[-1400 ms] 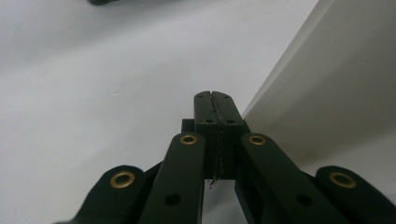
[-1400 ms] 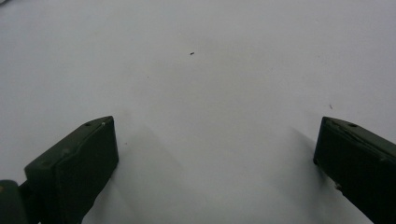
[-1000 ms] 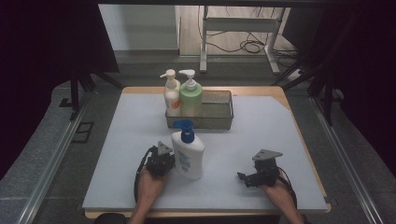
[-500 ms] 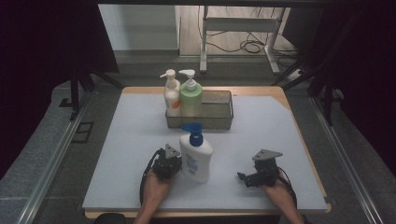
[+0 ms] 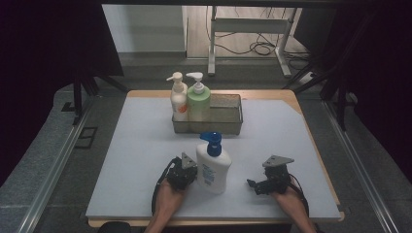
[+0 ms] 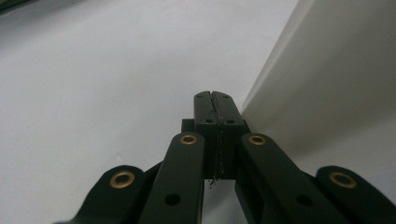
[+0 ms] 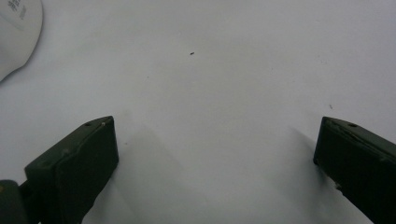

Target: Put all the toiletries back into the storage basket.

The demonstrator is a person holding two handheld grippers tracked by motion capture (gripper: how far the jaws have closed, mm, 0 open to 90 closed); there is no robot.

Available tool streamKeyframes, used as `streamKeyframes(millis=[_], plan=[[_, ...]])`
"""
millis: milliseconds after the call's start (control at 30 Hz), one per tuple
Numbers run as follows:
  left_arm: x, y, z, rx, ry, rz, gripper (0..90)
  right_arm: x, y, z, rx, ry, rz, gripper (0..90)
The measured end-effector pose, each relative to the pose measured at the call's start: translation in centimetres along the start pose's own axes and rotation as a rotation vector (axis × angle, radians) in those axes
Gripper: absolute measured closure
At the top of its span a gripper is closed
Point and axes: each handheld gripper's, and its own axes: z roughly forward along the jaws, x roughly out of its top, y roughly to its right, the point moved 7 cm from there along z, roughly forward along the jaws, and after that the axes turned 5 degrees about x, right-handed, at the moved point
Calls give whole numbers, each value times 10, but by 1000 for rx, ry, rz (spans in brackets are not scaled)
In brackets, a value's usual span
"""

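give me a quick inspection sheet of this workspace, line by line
surface: pale mat on a wooden table, a few dark specks.
job's things: white bottle with blue pump stands upright near the front; wire basket at the back holds a cream bottle and a green bottle, both upright.
clutter: nothing seen.
grippers: left gripper shut and empty, right beside the white bottle's side; right gripper open, empty, low over bare mat.
cables: one trails from each gripper; more lie on the floor beyond the table.
surroundings: dark curtains at both sides, a white frame stand at the back.
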Motion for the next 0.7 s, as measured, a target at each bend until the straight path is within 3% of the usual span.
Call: streamKeyframes(millis=[333,533,700], plan=[[-1,-3,-2,-1,-5,19,876,0,0,0,2,-1,0,0],[-5,-11,-9,11,5,-1,834,0,0,0,3,-3,-2,0],[-11,-18,-19,28,0,8,720,0,0,-1,3,0,-2,3]])
